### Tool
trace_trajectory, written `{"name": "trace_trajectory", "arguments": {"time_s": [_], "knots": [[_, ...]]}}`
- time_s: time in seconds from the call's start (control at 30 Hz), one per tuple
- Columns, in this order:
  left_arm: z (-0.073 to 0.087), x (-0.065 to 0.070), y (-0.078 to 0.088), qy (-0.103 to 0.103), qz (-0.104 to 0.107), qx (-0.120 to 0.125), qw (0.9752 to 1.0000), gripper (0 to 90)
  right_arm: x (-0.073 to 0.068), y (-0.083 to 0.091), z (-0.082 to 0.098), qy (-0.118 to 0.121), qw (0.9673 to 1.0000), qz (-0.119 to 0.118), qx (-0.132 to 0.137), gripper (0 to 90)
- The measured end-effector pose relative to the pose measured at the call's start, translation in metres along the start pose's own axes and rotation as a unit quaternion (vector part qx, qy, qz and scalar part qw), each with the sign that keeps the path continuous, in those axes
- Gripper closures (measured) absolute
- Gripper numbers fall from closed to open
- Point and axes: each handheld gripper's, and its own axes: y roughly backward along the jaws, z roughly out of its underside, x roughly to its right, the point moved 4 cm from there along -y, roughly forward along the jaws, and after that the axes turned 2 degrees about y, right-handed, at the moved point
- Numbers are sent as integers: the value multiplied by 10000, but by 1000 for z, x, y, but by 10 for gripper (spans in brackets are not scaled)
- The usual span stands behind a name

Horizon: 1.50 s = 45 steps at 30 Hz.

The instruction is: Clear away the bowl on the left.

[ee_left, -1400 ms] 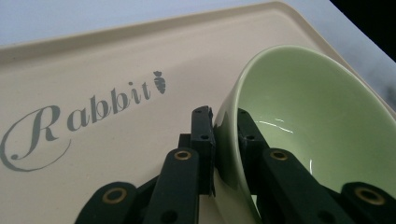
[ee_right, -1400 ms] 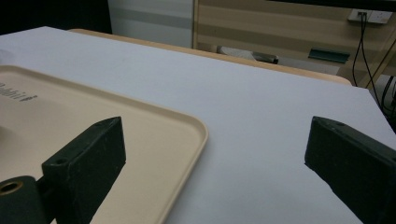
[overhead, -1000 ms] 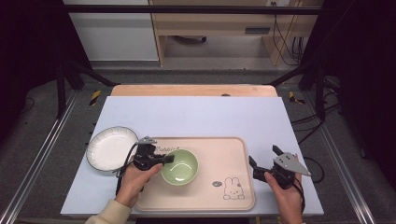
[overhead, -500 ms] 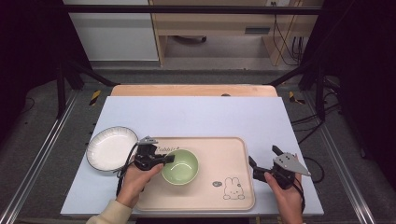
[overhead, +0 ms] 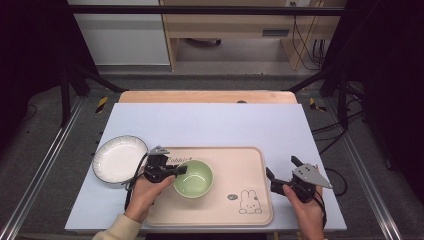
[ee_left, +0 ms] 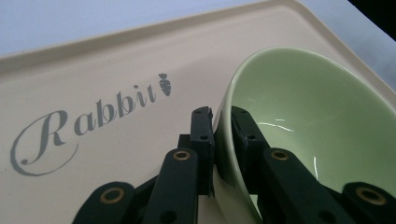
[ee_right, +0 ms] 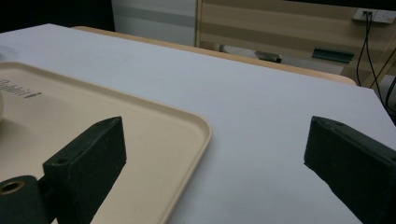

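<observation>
Pinching the near-left rim of the green bowl (overhead: 193,178), the left claw (overhead: 182,170) has one jaw inside, one outside. Bowl sits mid-tray (overhead: 250,165); white plate (overhead: 120,159) lies just left. Right claw (overhead: 282,172) hangs spread, right of the tray.

Upright green bowl (overhead: 193,178) on tray (overhead: 250,155)

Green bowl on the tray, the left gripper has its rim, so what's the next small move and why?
Probably lift the green bowl straight up a little: the left gripper is pinched on its rim, the bowl sits on the tray, and the white plate lies beside it.
</observation>
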Motion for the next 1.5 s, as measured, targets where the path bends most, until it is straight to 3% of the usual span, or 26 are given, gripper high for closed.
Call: {"name": "trace_trajectory", "arguments": {"time_s": [0.33,0.43,0.87,1.0,1.1,1.3,1.37,1.4,1.43,1.5], "knots": [[-1,1,3,-183,-169,20,9997,789,0,-1,1,5,10000,1,-26,56],[-3,2,5,-183,-110,148,9997,767,0,-1,1,-14,10000,1,-31,56],[-10,4,14,-317,-408,363,9980,587,0,-2,2,-27,10000,-6,-38,55],[-12,8,17,-440,-309,541,9971,541,0,-2,2,-56,10000,1,-50,55],[-14,10,19,-561,-154,681,9960,433,1,-2,4,-85,9999,16,-54,55],[-18,16,22,-965,92,993,9903,223,3,-1,3,5,10000,30,-6,53],[-19,19,23,-1151,41,1098,9873,183,3,-2,3,-42,10000,20,-29,52],[-21,16,25,-1293,-159,1178,9845,166,3,-2,3,-40,10000,16,-20,51],[-21,22,23,-1253,129,1215,9846,153,3,-2,2,-13,10000,14,-5,51],[-23,22,24,-1317,45,1322,9824,139,1,-1,2,-12,10000,-2,-8,51]]}}
